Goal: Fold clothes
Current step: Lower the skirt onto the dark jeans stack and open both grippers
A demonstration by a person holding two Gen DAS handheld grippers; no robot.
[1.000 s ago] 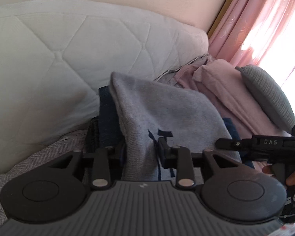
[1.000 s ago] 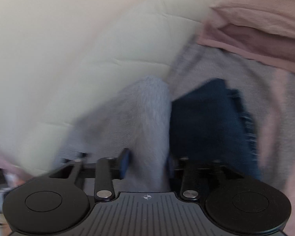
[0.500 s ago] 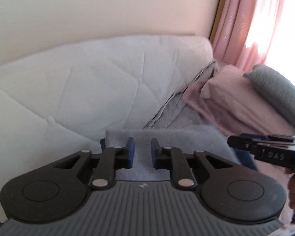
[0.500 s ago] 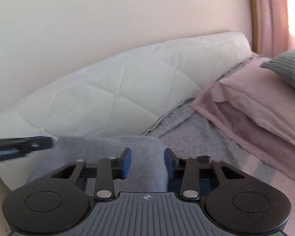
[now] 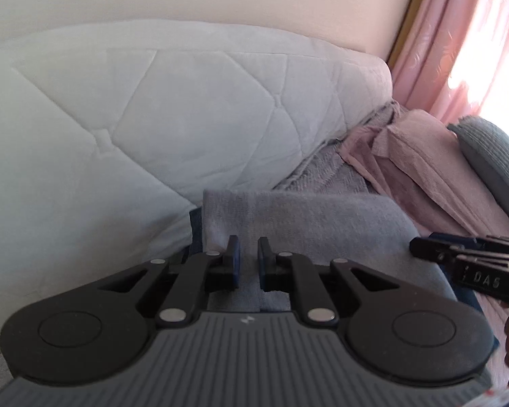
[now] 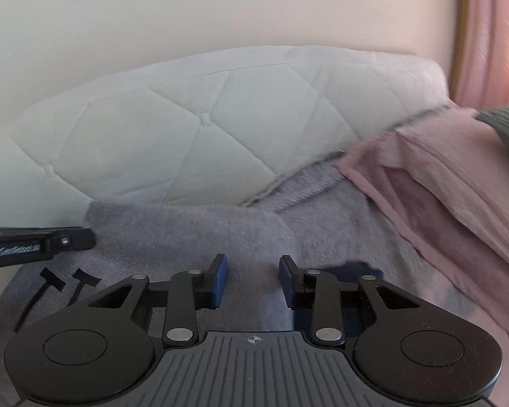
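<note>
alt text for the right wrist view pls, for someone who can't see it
The right tool grips a fold of grey knit garment lying on a bed, its jaws having just closed in. Behind is a white quilted headboard; pink bedding lies right, the left tool enters left.

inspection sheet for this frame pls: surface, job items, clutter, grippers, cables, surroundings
Surface: bed with grey cover.
Job's things: grey garment laid flat; navy garment under it, only edges showing.
Clutter: pink bedding and grey pillow to the right.
Grippers: left gripper has just been closing, jaws narrow with grey cloth between them; right gripper has just been closing, grey cloth between its jaws. Whether the pads press cannot be told.
Cables: nothing seen.
Surroundings: quilted headboard, cream wall, pink curtain.
</note>
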